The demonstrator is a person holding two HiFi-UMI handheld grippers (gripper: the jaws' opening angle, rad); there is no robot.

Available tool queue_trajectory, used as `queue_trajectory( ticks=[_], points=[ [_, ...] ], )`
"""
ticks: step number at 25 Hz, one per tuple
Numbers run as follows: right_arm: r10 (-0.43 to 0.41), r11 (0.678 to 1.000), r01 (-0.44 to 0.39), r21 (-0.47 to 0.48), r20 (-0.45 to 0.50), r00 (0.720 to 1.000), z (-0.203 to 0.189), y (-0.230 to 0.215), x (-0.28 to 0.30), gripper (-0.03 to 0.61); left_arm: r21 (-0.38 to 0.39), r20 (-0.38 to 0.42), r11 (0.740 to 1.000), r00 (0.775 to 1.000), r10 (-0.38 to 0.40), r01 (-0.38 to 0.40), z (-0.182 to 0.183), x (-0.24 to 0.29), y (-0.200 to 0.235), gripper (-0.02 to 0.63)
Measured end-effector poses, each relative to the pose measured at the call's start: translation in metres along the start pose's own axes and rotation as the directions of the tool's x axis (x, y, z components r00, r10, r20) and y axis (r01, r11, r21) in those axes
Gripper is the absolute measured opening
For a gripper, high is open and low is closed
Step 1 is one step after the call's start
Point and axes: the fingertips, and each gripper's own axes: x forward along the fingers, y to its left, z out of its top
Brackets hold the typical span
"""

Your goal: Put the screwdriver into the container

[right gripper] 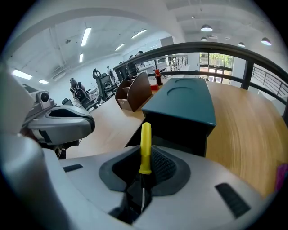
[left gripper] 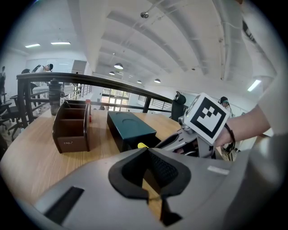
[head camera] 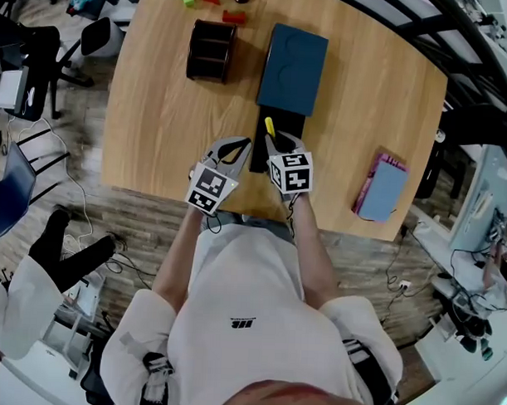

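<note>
**Yellow handle gripped at the near edge, container waiting at the far one**

Yellow marks the screwdriver, which stands between the jaws of the right hand-held gripper. The jaws are closed on the dark shaft just below the handle collar, so the handle points forward. Gripping the thin shaft leaves the handle free to go in first, which probably suits a drop into a narrow slot.

The left hand-held gripper sits just beside it over the middle of the bench's near edge. Its jaw tips are together with nothing between them, and it looks like a spare hand kept ready to steady something.

The brown compartmented container stands towards the far edge of the bench, well apart from both grippers. A teal box lies to its right, directly ahead of the screwdriver. I judge the carry has barely begun. The move calls for swinging left past the box, then tipping the tool over a compartment.
</note>
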Motion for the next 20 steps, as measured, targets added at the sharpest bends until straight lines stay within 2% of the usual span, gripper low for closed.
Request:
queue_trajectory(
  ticks=[11, 20],
  points=[
    [-0.021, 0.999, 0.023, 0.032, -0.071, 0.997, -0.011, 0.002, 0.020, 0.063, -0.003, -0.002, 1.000, 1.000, 0.010, -0.010, -0.002, -0.006, 0.006, 0.012],
    [-0.053, 0.998, 0.056, 0.034, -0.080, 0.995, -0.013, -0.003, 0.028, 0.064, 0.002, -0.003, 1.000, 1.000, 0.013, -0.013, 0.000, -0.007, 0.007, 0.012]
  ],
)
